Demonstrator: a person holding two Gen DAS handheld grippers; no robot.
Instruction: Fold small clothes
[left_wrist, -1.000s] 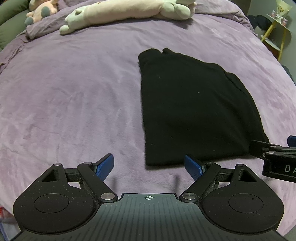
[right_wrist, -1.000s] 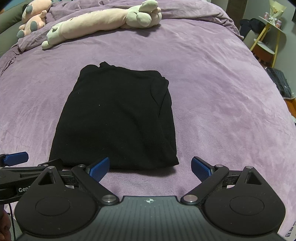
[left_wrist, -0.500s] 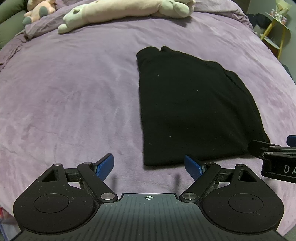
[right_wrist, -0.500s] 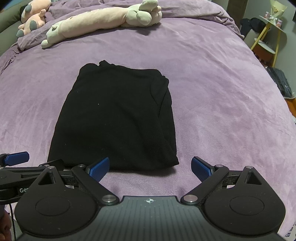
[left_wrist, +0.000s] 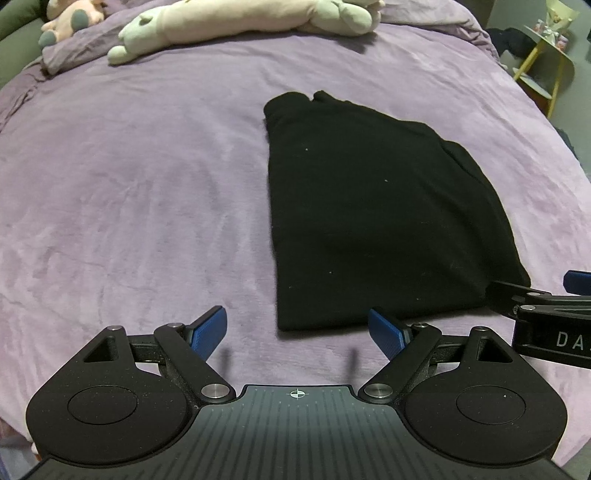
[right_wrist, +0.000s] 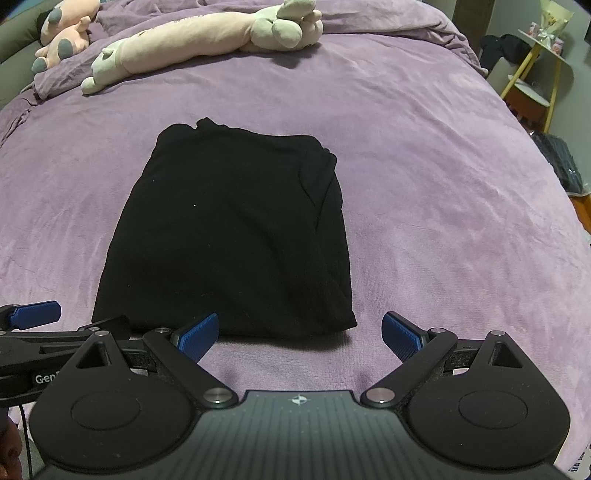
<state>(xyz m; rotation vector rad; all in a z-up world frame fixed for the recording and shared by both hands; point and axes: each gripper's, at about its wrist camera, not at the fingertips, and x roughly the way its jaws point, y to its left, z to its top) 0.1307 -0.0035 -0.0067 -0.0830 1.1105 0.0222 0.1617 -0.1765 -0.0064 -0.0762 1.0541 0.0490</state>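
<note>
A black garment (left_wrist: 373, 221) lies folded into a long rectangle on the purple bedspread (left_wrist: 140, 192); it also shows in the right wrist view (right_wrist: 236, 236). My left gripper (left_wrist: 298, 329) is open and empty, just short of the garment's near left corner. My right gripper (right_wrist: 300, 332) is open and empty, just short of the near right corner. Each gripper shows at the edge of the other's view.
A long cream and green plush toy (right_wrist: 207, 40) and a pink plush (right_wrist: 62, 33) lie at the far end of the bed. A yellow-legged side table (right_wrist: 543, 62) stands off the bed's right side, with dark items on the floor near it.
Both grippers have crept slightly forward toward the garment's near edge. Their jaws stay open. The garment has not moved.
</note>
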